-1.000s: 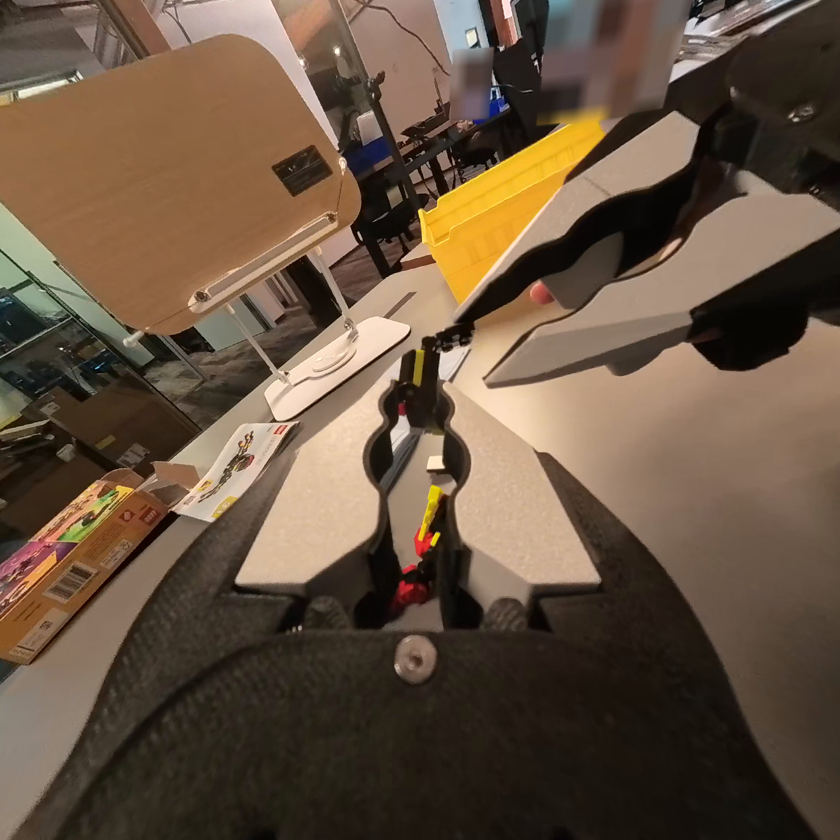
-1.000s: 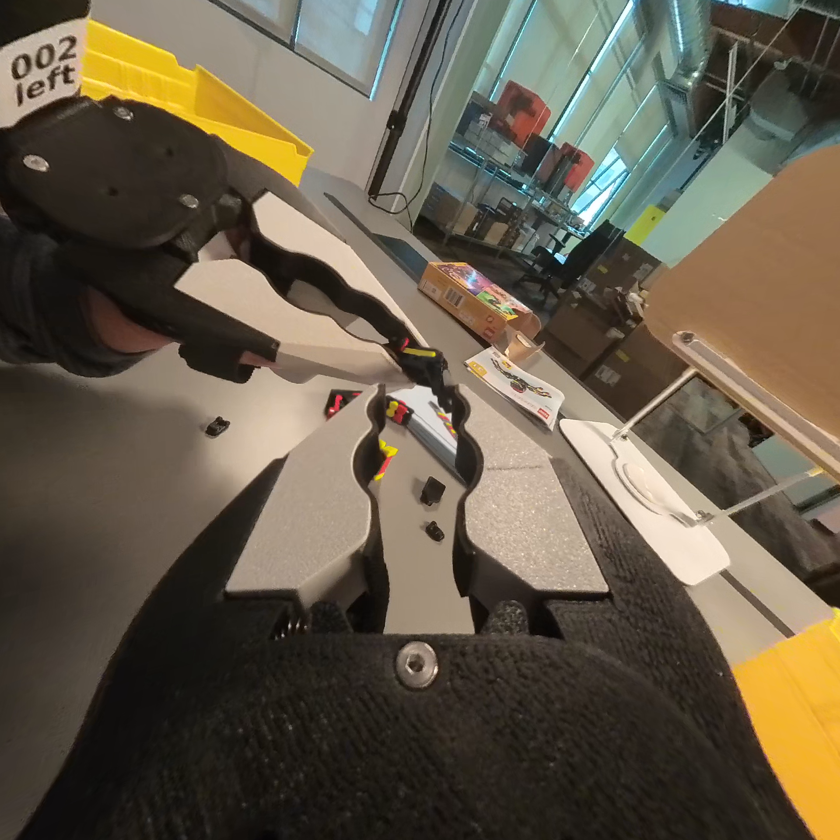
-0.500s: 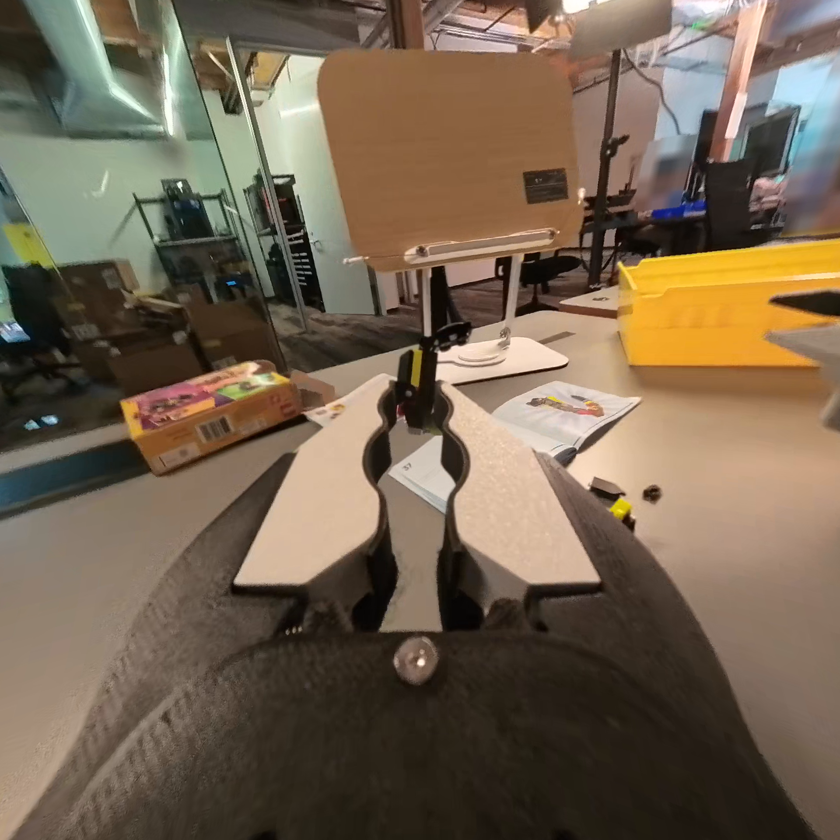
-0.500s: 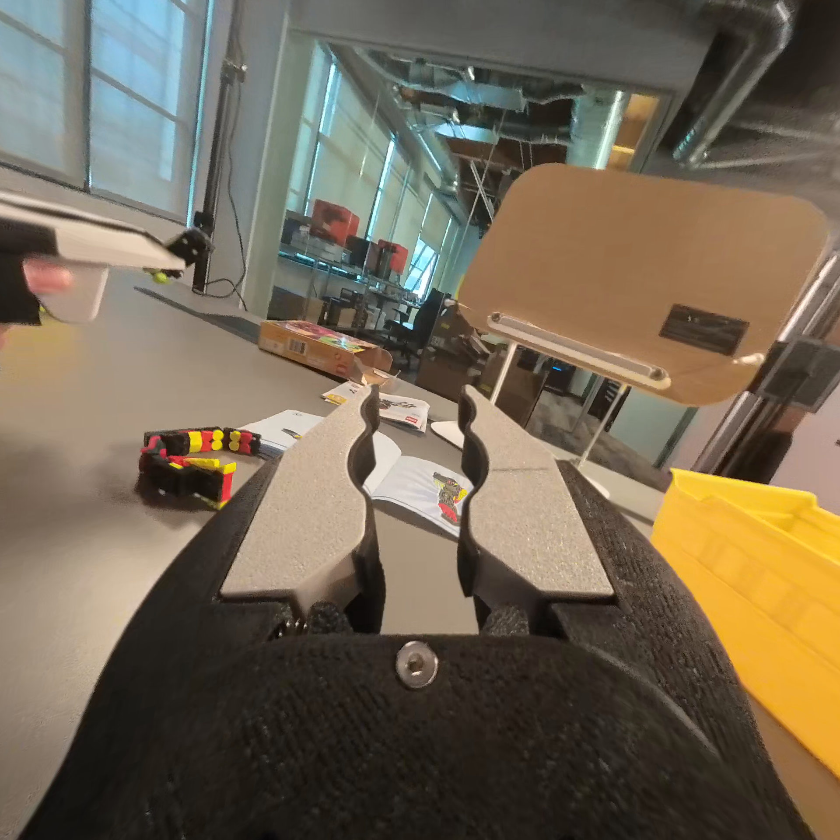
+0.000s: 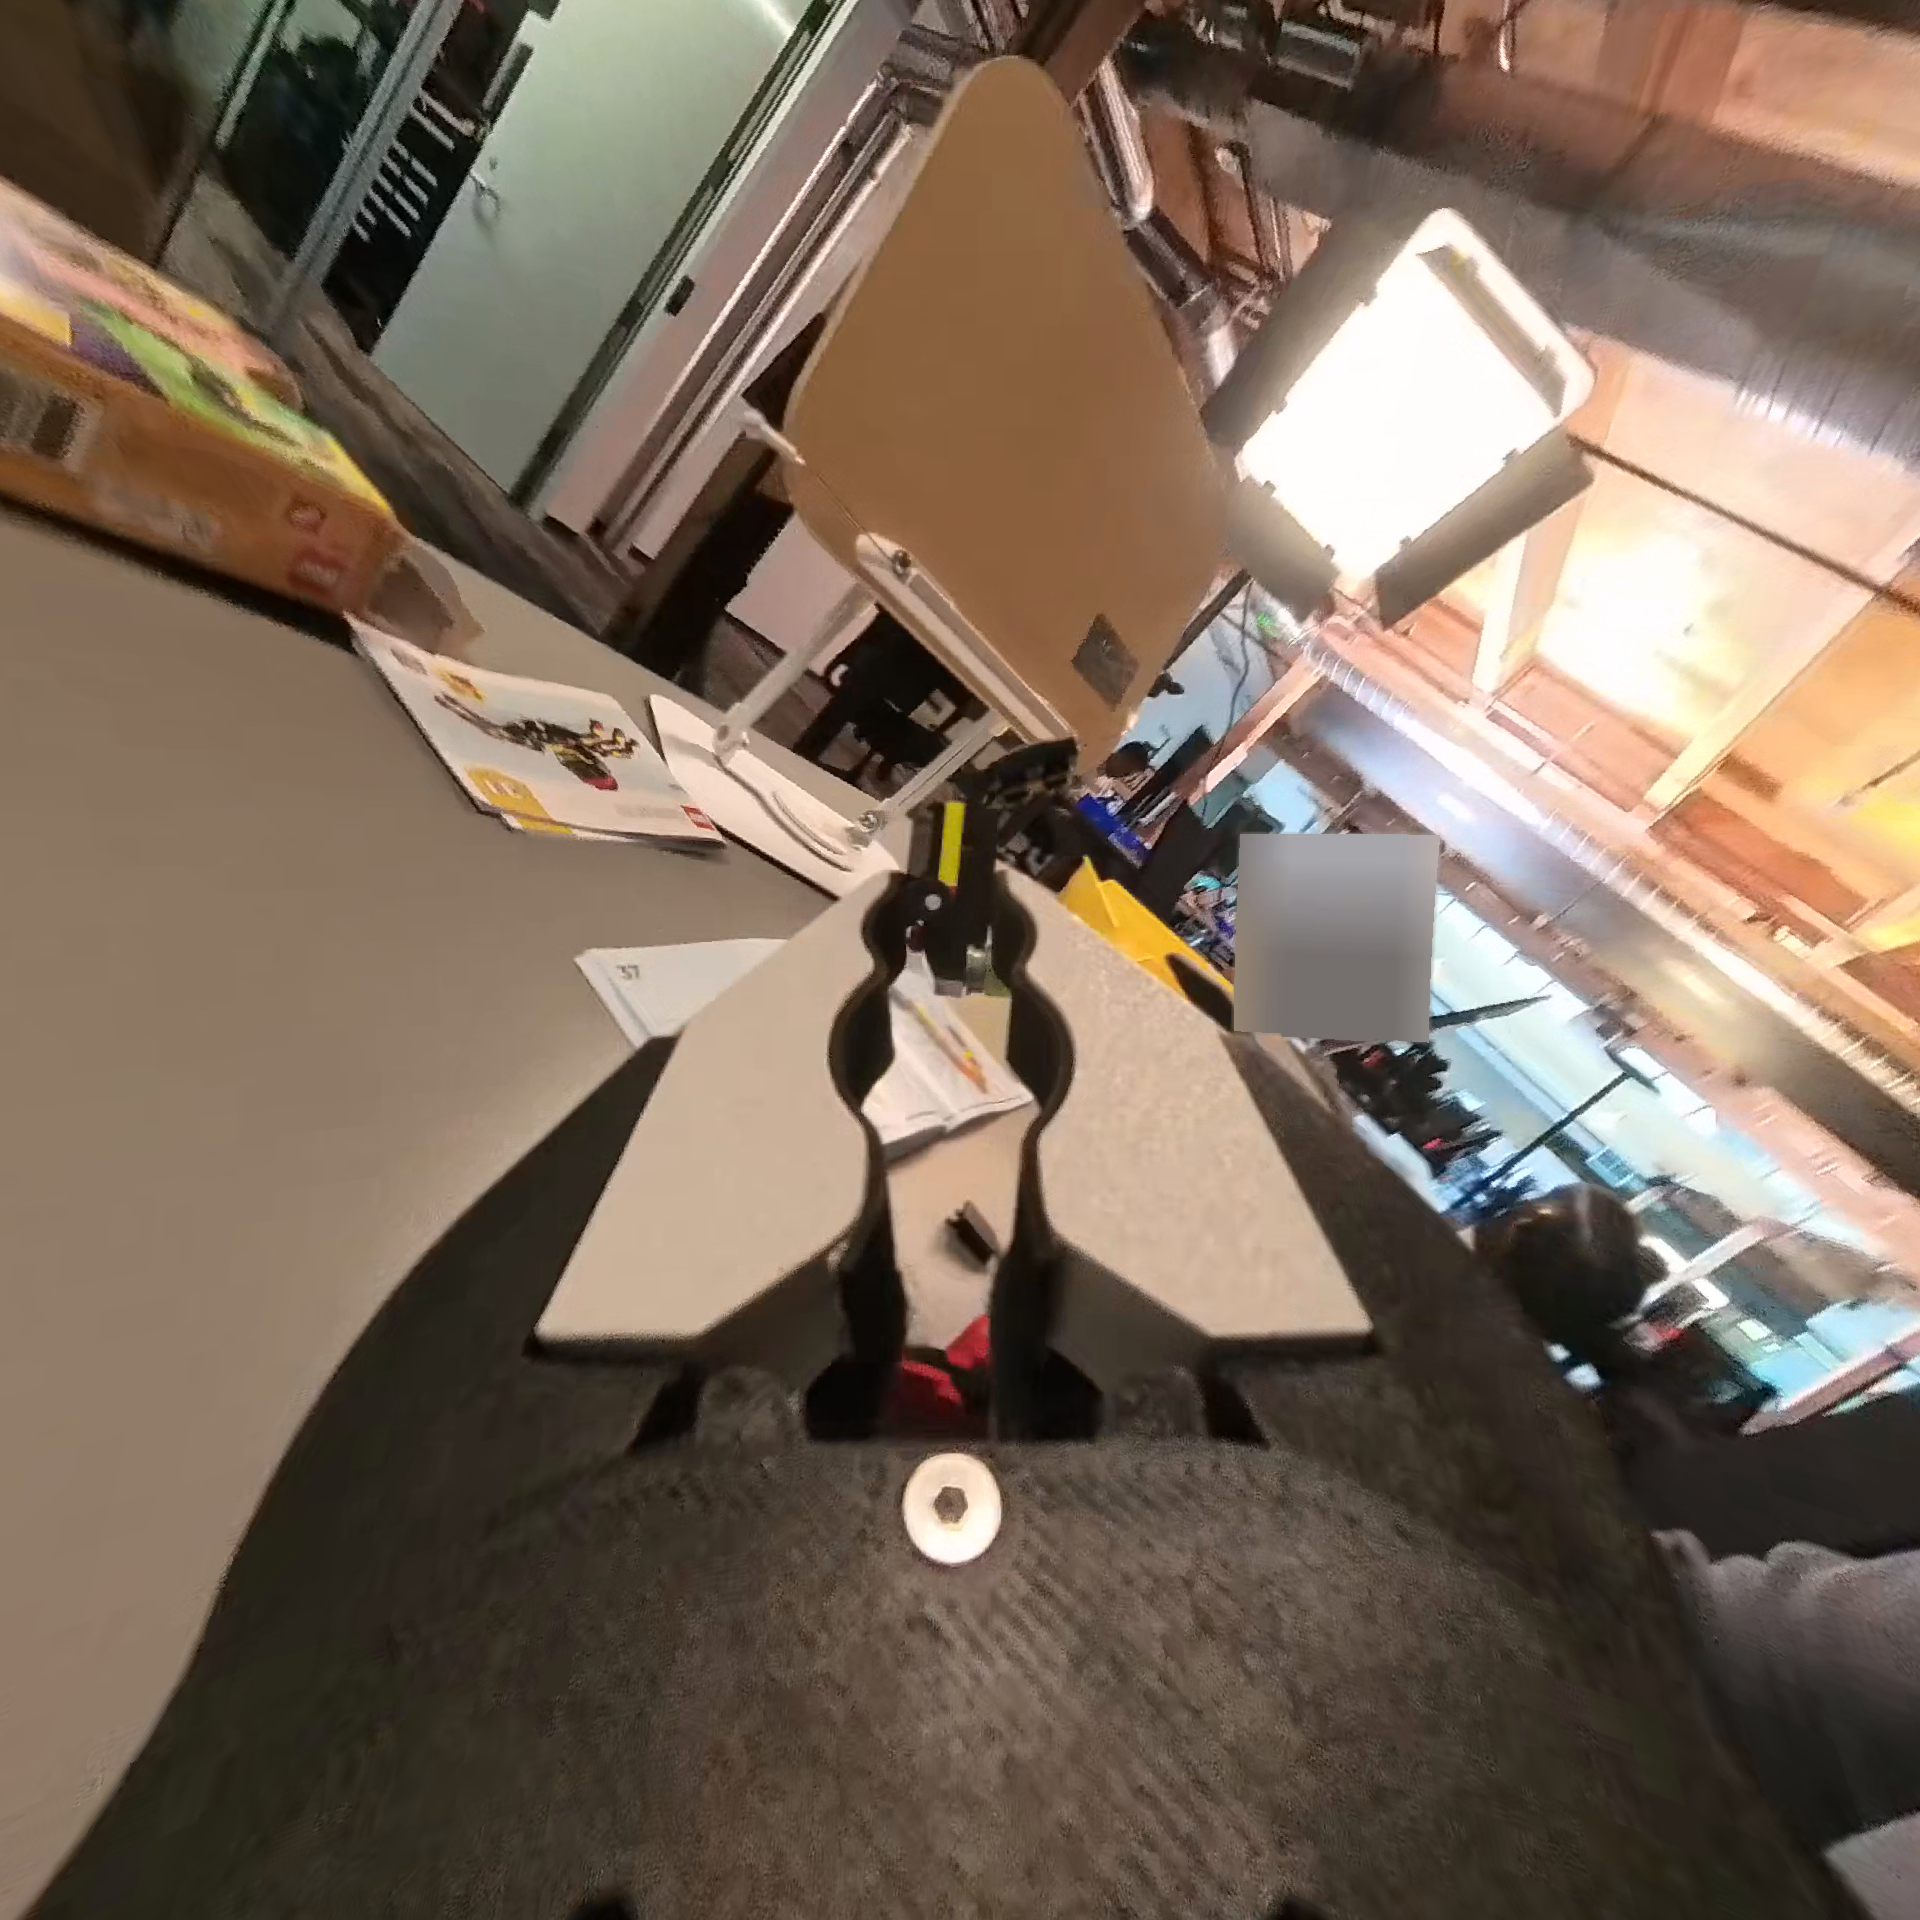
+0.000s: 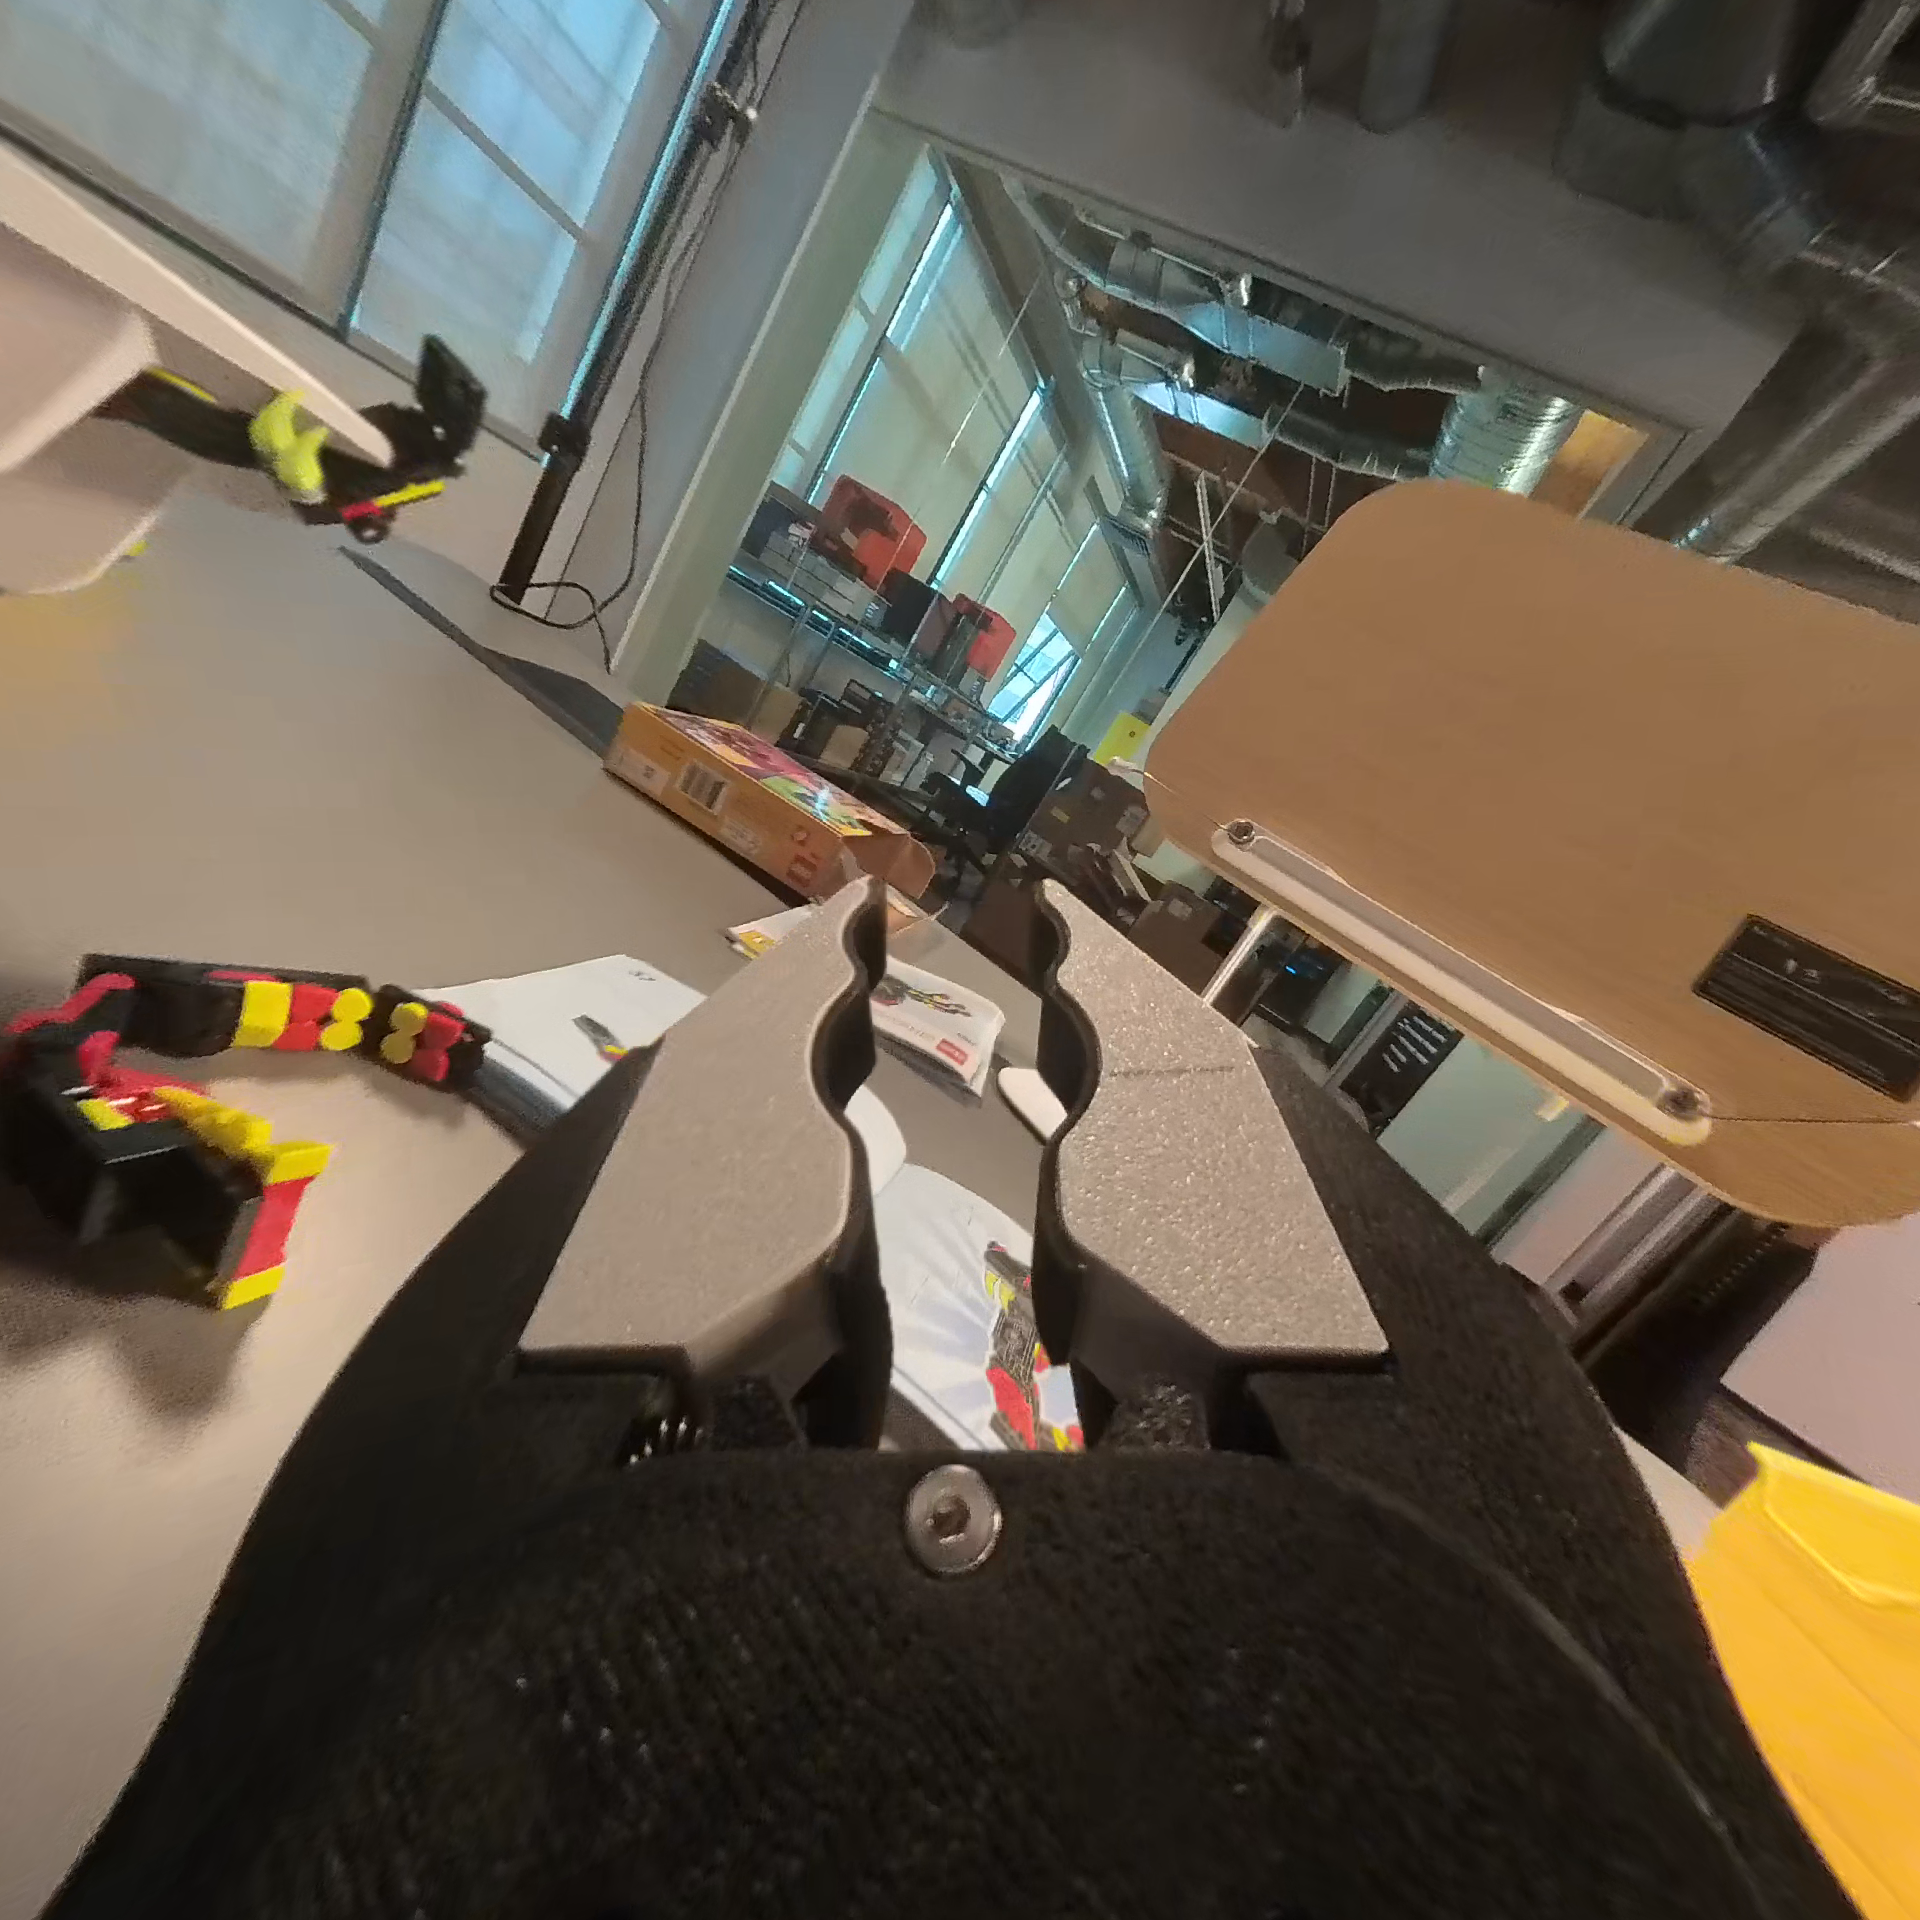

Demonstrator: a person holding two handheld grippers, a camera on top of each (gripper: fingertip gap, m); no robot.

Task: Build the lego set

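In the left wrist view my left gripper is shut on a small black and yellow lego sub-assembly and holds it above the grey table. The right wrist view shows the same piece at the upper left, sticking out past the left gripper's fingers. My right gripper is open and empty, low over the table. The black, red and yellow lego model lies on the table to its left. A small black piece lies on the table between the left fingers.
An open instruction booklet lies under the right gripper, and a second booklet lies farther back. The lego box, a wooden stand on a white base and a yellow bin border the work area. A person's sleeve is at the right. The left gripper's tips are roughly 15 cm from the right gripper's. From the right gripper's tips to the small black piece is close to 11 cm.
The two grippers were tip to tip at the small piece and have drawn apart. The left one lifted and rolled, still holding the piece. The right one let go and now points at the stand.
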